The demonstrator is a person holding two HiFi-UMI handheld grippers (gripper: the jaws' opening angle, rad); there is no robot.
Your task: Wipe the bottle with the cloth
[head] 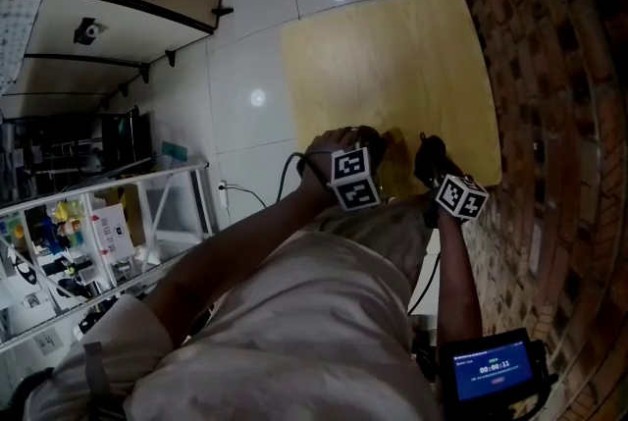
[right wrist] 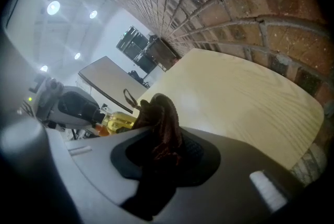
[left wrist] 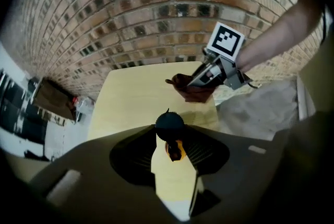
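Clamps at the tips of the left gripper [left wrist: 170,135], jaws half closed, a small dark-capped yellow bottle [left wrist: 175,149]: light, rigid, probably slick, wanting a firm hold on the body. Pinches in the right gripper [right wrist: 166,144] a bunched dark-red cloth [right wrist: 163,118], soft and limp, a little ahead of the bottle.

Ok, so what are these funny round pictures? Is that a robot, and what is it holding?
It's not a robot. A person holds a hand-held gripper, a kind of tongs, in each hand. One picture comes from a camera on the person's head, looking down at a yellow table beside a brick wall. The other two come from cameras riding on the tongs. The left hand-held gripper grips a small bottle with a dark cap and yellow liquid. The right hand-held gripper pinches a dark reddish cloth.
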